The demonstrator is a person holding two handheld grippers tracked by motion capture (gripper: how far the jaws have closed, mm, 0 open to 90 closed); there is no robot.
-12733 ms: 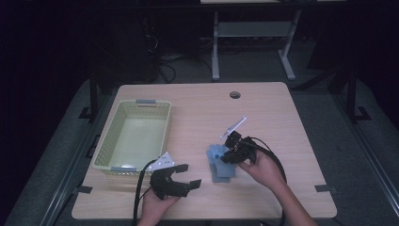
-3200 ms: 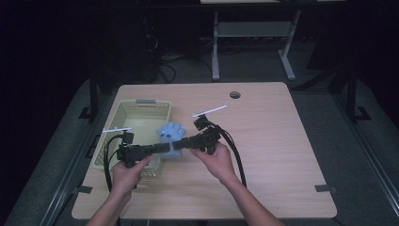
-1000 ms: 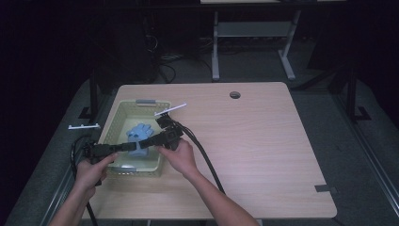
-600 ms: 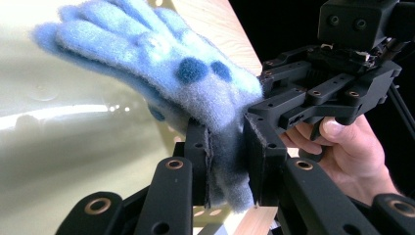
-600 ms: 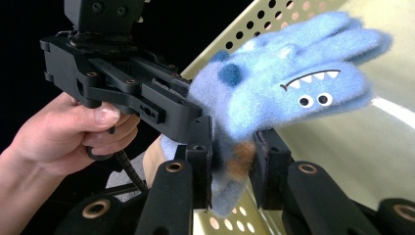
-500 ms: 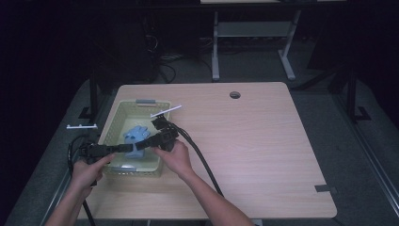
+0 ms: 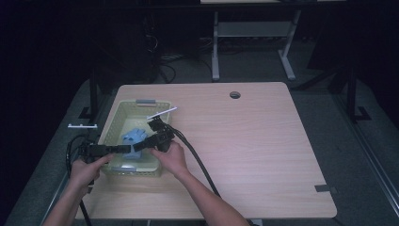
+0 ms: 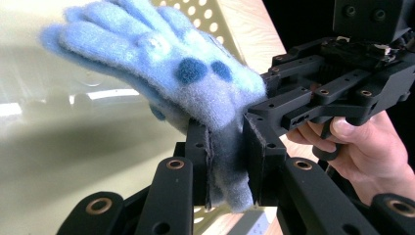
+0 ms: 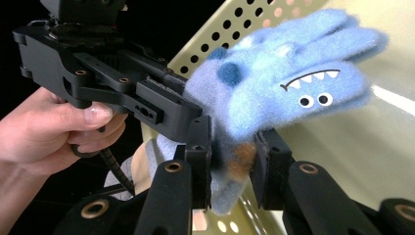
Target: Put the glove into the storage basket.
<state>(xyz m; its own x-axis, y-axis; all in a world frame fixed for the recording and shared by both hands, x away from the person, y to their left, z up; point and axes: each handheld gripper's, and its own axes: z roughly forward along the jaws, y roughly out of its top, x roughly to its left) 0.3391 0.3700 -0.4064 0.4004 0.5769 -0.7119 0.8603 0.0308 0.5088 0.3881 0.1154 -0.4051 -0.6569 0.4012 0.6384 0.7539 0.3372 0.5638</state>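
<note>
Both grippers, left (image 7: 126, 149) and right (image 7: 141, 144), clamp the glove's (image 7: 134, 137) cuff, fingers hanging over the basket (image 7: 109, 123) at centre left.

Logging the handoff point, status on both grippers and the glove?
Left gripper shut on blue glove cuff. Right gripper shut on it too. Glove held over the green basket, not yet released. Nothing in the way.
</note>
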